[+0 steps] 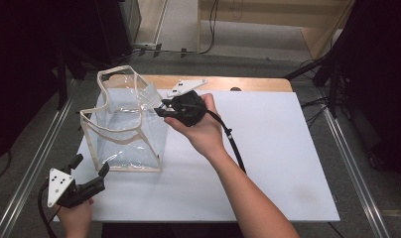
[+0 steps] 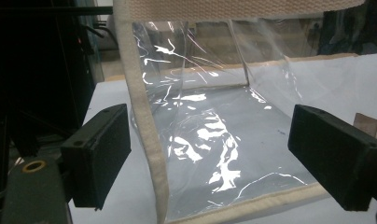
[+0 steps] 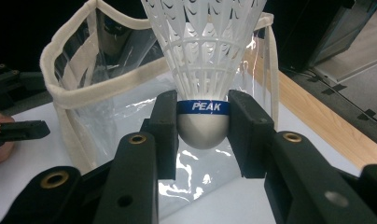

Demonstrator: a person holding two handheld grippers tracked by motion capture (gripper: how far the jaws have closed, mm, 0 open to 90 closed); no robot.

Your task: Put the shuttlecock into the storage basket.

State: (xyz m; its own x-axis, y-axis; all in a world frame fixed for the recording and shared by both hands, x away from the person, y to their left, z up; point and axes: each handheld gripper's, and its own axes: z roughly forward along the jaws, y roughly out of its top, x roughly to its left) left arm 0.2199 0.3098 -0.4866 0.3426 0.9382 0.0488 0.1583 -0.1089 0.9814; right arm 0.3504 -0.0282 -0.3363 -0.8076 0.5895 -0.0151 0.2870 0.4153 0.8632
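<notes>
Shuttlecock point(image 3: 203, 79) position is what the coming move seems to turn on: its rounded cork base is clamped between the jaws of the right gripper point(image 1: 165, 110), the white skirt pointing away from the hand along the jaw line, toward the clear bag point(image 1: 126, 124). In the high view that gripper sits at the bag's far right corner, just at the cream-trimmed rim, so the open mouth lies to its left and slightly below. Judging from this, the shuttlecock would need carrying over the rim and tipping down before release.

The left gripper point(image 1: 89, 176) hovers off the bag's near left corner on the white surface point(image 1: 268, 163), jaws spread wide and holding nothing; its own view looks between them at the bag's near edge. It is the nearer one for steadying the bag.
</notes>
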